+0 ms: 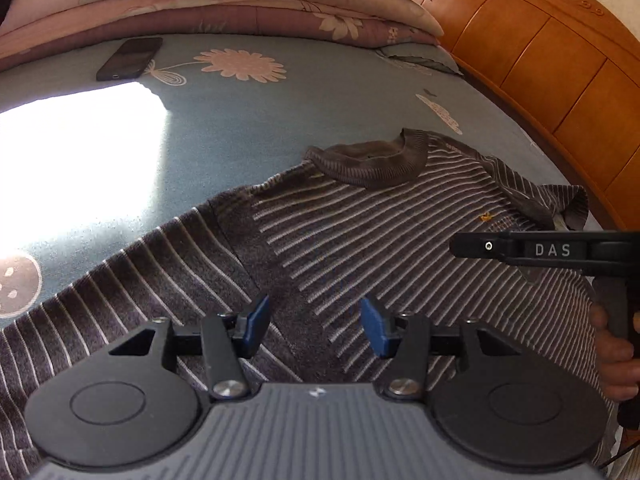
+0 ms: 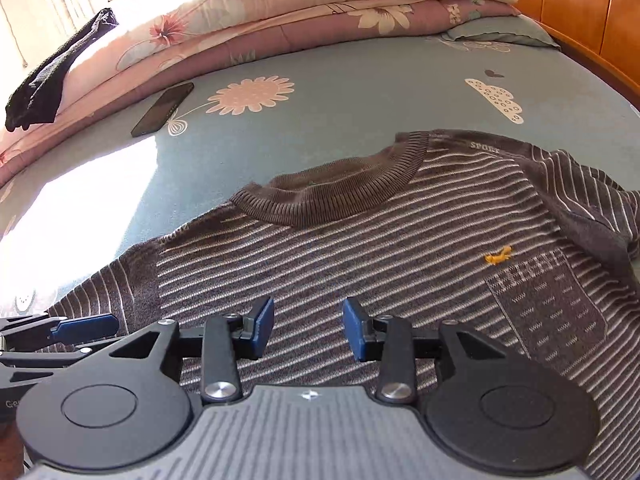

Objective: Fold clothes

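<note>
Both tools hang above the garment with nothing in them. Left gripper [image 1: 315,322]: blue pads parted about halfway, only fabric showing through the gap below, not pinched. Right gripper [image 2: 309,328]: same, pads apart a bit narrower, empty.

Striped sweater [image 2: 360,264] lies front up and mostly flat on the blue bedsheet [image 2: 340,92], ribbed collar [image 2: 332,188] pointing away toward the stacked quilts [image 2: 320,12]. One sleeve [image 1: 100,288] runs out flat on the left side; the other sleeve [image 2: 592,200] is bunched and folded over at the right shoulder. Phone [image 2: 162,110] sits well apart, near the quilts.

Step in hand, as I judge it: picking grip points for a fold. To do it well, flatten the bunched sleeve first, pinch only the seam edge, and keep both grips level so the stripes line up.

Pose: both grippers tilt steeply down over the chest and lower body, side by side; a hand [image 1: 616,356] wraps the right tool's handle.
</note>
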The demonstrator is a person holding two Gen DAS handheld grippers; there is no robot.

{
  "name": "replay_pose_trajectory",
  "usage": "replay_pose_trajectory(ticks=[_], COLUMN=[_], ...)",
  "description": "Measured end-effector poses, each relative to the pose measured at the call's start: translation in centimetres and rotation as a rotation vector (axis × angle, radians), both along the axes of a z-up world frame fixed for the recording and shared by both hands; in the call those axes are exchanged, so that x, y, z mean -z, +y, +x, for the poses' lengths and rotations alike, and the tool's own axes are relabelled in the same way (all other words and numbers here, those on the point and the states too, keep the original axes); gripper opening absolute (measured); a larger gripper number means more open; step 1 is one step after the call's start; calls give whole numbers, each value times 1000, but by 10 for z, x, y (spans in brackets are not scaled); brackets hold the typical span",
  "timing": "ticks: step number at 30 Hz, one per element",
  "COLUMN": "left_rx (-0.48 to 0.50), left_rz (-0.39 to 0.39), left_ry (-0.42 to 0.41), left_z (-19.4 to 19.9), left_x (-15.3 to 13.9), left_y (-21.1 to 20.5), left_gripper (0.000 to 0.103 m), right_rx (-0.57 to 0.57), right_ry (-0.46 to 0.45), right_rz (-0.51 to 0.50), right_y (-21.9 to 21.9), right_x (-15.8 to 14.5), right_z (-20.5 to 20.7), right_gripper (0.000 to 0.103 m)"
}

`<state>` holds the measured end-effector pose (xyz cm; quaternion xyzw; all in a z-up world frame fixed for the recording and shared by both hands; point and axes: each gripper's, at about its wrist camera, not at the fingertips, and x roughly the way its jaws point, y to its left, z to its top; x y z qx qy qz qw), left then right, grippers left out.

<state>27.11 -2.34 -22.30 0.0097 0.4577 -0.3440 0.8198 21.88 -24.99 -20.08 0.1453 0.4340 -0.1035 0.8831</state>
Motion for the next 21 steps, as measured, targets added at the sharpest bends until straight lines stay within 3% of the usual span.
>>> replay_pose_trajectory(ticks=[4, 7, 11, 14, 17, 21], left_rx=[19, 61, 94, 49, -2, -13], left_rz=[23, 48, 82, 148, 195, 168], left_ry=[34, 54, 96, 166, 125, 125], left_z=[-33, -59, -84, -96, -109, -123], left_x=[-11, -13, -1, 18, 19, 4], left_y=[1, -4, -13, -13, -8, -7], left_gripper=[54, 55, 59, 60, 62, 60], right_rx=[30, 59, 111, 134, 146, 216], right_ry=[15, 39, 106, 157, 210, 254], right_rz=[-21, -26, -25, -19, -33, -76], right_y=[-8, -21, -41, -54, -67, -84], right_x=[-13, -16, -5, 7, 18, 24], right_z=[-37, -64, -95, -113, -129, -153], right_gripper=[49, 59, 59, 59, 59, 59])
